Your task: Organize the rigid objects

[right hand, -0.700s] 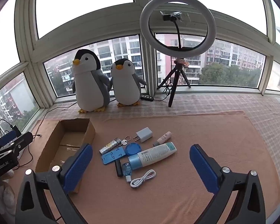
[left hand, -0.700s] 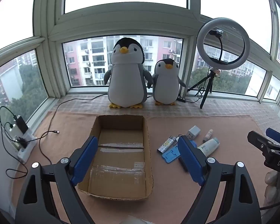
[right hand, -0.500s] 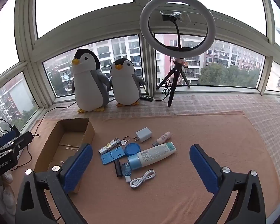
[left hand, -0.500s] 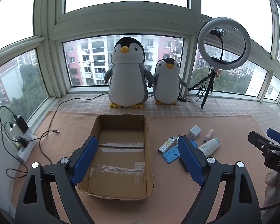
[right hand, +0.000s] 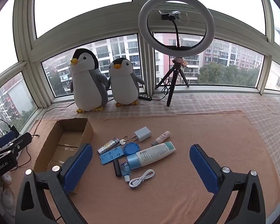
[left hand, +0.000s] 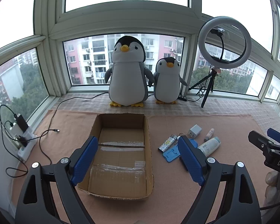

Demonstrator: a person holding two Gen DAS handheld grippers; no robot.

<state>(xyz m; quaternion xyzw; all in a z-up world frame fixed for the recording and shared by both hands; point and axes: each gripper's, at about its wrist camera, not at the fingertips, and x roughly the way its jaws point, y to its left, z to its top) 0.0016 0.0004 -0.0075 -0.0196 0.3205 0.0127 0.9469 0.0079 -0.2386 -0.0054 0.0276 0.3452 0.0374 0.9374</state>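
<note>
An empty cardboard box (left hand: 121, 149) (right hand: 52, 149) lies open on the peach mat. To its right sits a cluster: a white tube with a blue cap (right hand: 153, 154), white charger plug (right hand: 142, 134), patterned lighter (right hand: 107, 145), blue phone stand (right hand: 111, 155), round blue lid (right hand: 131, 148), small pink bottle (right hand: 161, 136), black stick (right hand: 117, 168), small blue bottle (right hand: 125, 169) and coiled white cable (right hand: 141, 178). My left gripper (left hand: 138, 160) hovers open above the box. My right gripper (right hand: 141, 163) hangs open above the cluster, holding nothing.
Two plush penguins (left hand: 128, 72) (left hand: 167, 80) stand at the window behind the box. A ring light on a tripod (right hand: 176, 26) stands back right. A power strip with cables (left hand: 22, 140) lies at the left edge. Bare mat (right hand: 214, 130) stretches right of the cluster.
</note>
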